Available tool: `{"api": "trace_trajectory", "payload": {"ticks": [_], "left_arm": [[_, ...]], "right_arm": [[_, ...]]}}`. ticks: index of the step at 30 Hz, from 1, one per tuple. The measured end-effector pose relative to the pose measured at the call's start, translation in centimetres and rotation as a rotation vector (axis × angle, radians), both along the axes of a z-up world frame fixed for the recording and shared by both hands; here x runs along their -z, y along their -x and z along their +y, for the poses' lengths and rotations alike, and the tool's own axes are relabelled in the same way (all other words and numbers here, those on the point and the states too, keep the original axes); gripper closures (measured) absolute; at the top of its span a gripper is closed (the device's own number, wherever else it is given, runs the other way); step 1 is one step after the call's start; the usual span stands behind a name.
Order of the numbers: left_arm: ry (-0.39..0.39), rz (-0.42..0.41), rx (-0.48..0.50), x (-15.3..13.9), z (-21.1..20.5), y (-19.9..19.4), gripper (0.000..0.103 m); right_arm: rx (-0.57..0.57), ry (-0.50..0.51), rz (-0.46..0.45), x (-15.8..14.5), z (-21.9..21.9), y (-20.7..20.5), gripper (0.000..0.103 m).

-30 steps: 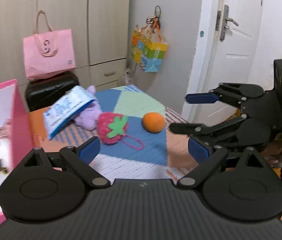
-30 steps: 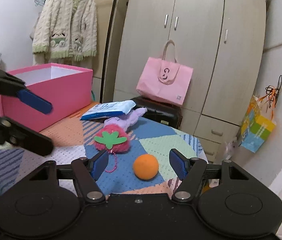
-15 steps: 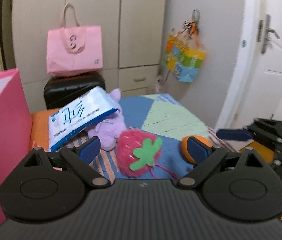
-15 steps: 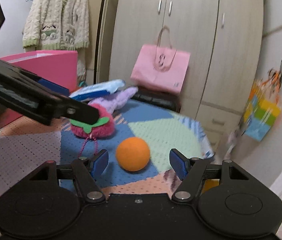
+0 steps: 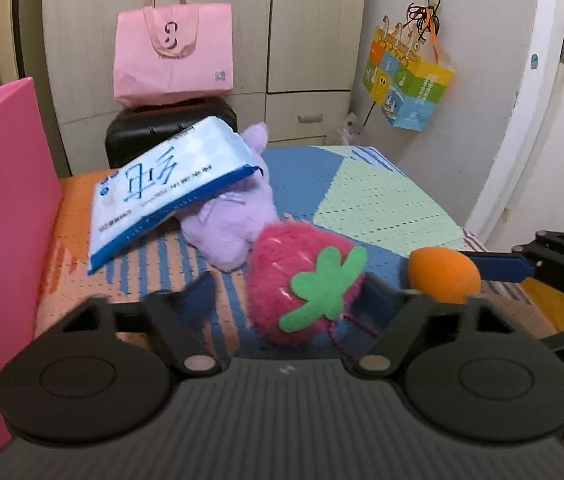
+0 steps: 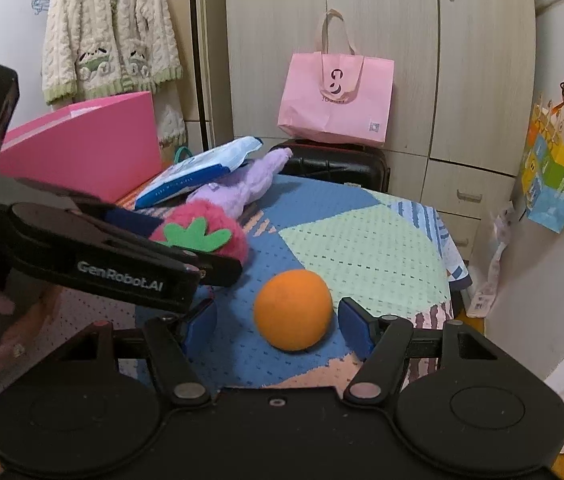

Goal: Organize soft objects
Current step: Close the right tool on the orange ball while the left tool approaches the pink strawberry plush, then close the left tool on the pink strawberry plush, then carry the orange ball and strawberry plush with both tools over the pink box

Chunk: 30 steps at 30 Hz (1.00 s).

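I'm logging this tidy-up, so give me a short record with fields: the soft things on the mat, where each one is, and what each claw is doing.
surface: patchwork mat
strawberry plush: between the left claw fingers, jaws closing
orange ball: on the mat, between the right claw fingers, jaws closing, pads not yet touching
purple plush: lying behind the strawberry
tissue pack: leaning on the purple plush
pink box: at the left, open top

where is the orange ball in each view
Left wrist view: the orange ball sits at right of centre, beside the plush strawberry, partly hidden by the gripper.
Right wrist view: the ball is low in the middle, in full view on the blue patch of cloth.
Shared landmark: the pink tote bag on the black case.
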<state>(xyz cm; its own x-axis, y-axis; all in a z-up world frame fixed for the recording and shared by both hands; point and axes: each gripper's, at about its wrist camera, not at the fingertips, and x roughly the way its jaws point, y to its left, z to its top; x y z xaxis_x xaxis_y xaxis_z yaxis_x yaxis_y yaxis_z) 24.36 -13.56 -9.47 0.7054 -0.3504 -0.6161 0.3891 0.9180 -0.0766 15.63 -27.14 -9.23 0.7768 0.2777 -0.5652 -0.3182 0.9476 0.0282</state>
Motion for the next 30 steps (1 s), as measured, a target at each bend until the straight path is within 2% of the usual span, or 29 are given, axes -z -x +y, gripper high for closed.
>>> {"api": "trace_trajectory", "payload": {"ticks": [1, 2, 4, 5, 8, 12, 22, 30], "left_arm": [[-0.016, -0.010, 0.003, 0.0, -0.2, 0.1, 0.049], [-0.028, -0.020, 0.003, -0.1, -0.4, 0.3, 0.052], [-0.047, -0.031, 0.005, -0.1, -0.7, 0.6, 0.056], [-0.061, -0.044, -0.001, -0.2, -0.7, 1.1, 0.057], [-0.062, -0.082, -0.015, -0.7, -0.5, 2.5, 0.057], [-0.013, -0.072, -0.022, -1.3, 0.5, 3.1, 0.057], [0.066, -0.116, -0.027, -2.5, 2.9, 6.1, 0.057], [0.101, -0.099, -0.017, -3.1, 4.7, 8.5, 0.057]], "right_arm": [[0.012, -0.003, -0.009, 0.0, -0.1, 0.0, 0.042], [0.034, -0.006, -0.023, 0.0, -0.2, 0.0, 0.043], [0.058, -0.021, -0.021, 0.0, -0.5, -0.3, 0.055], [0.061, -0.035, -0.014, 0.0, -0.7, -0.4, 0.059], [0.071, -0.045, -0.019, 0.0, -0.8, 0.0, 0.059], [0.098, -0.030, -0.039, -0.3, -0.5, 0.9, 0.059], [0.124, -0.119, -0.072, -0.9, 0.9, 4.0, 0.059], [0.115, -0.172, -0.085, -1.5, 2.2, 6.6, 0.059]]}}
